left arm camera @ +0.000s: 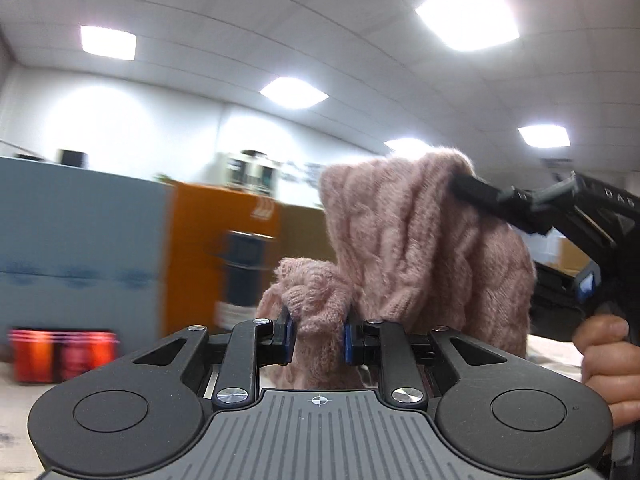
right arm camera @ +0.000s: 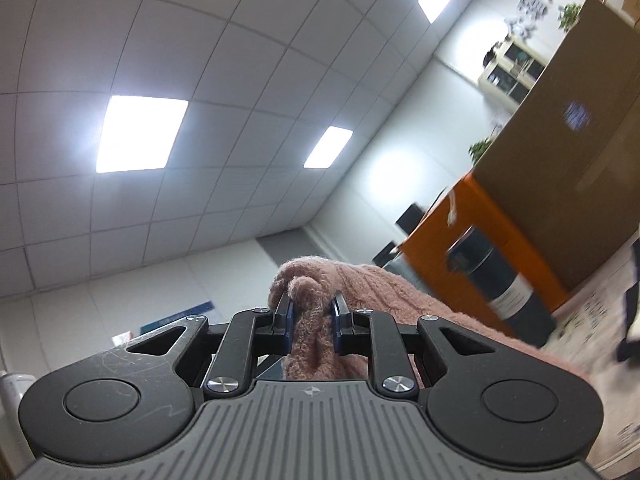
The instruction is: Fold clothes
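A pink cable-knit sweater (left arm camera: 420,240) hangs in the air, held up by both grippers. My left gripper (left arm camera: 318,330) is shut on a bunched edge of it, with knit bulging between the blue pads. My right gripper (right arm camera: 312,320) is shut on another bunched part of the sweater (right arm camera: 384,292), which drapes off to the right. In the left wrist view the right gripper (left arm camera: 464,184) shows at the upper right, pinching the sweater's top, with a hand on its handle. Both cameras point up toward the ceiling.
An orange box (left arm camera: 216,248) and a large brown cardboard box (right arm camera: 568,152) stand behind, with a dark cylinder (right arm camera: 504,288) in front of them. A blue partition (left arm camera: 80,240) is at the left. A light, patterned table surface (right arm camera: 592,320) shows at the right.
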The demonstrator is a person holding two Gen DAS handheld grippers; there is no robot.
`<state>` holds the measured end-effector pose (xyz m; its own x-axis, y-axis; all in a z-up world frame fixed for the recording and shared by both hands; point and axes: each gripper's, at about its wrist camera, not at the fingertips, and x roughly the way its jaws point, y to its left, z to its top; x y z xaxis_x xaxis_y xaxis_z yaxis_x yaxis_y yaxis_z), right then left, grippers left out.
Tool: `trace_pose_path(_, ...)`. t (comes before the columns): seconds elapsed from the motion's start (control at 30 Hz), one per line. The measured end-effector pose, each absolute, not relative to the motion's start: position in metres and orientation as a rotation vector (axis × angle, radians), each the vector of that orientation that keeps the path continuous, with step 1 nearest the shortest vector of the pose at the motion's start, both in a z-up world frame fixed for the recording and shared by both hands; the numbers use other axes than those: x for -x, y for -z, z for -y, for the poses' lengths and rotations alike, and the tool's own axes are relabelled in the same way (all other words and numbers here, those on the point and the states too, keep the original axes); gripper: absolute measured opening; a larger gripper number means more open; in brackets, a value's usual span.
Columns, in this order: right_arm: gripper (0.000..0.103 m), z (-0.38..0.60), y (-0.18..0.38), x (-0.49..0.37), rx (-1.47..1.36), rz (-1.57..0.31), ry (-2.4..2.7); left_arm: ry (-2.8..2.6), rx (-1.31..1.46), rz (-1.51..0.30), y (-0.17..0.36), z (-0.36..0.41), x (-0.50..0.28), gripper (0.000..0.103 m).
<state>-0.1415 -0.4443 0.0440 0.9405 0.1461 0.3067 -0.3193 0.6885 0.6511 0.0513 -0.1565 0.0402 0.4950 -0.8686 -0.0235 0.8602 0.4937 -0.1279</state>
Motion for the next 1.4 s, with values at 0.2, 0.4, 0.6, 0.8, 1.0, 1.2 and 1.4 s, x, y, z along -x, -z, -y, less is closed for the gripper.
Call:
trace_pose_path(0.2, 0.016, 0.402, -0.033, 0.090, -0.833, 0.162, -0.265, 0.833, 0.081, -0.023, -0.051, 0.067, -0.063, 0.020)
trace_pose_path(0.4, 0.016, 0.385, -0.005, 0.076, -0.825, 0.093, -0.159, 0.647, 0.038, -0.077, -0.033, -0.018, -0.069, 0.020)
trace_pose_path(0.6, 0.016, 0.399, 0.037, 0.091, -0.734, -0.073, 0.067, 0.554, -0.040, -0.281, 0.013, -0.043, -0.087, 0.020)
trace_pose_path(0.8, 0.018, 0.411, 0.063, 0.101, -0.719, -0.254, 0.175, 0.546, -0.066, -0.436, 0.028, -0.051, -0.103, 0.027)
trace_pose_path(1.0, 0.069, 0.393, 0.050, 0.115, -0.443, -0.292, 0.288, 0.493, -0.135, -0.383, 0.026, -0.059, -0.098, 0.070)
trace_pose_path(1.2, 0.095, 0.359, 0.040, 0.102, -0.159, -0.333, 0.115, 0.674, -0.228, -0.234, 0.013, -0.029, -0.092, 0.095)
trace_pose_path(1.4, 0.099, 0.328, 0.053, 0.059, -0.080, -0.480, -0.057, 0.996, -0.305, -0.215, 0.003, 0.018, -0.113, 0.095)
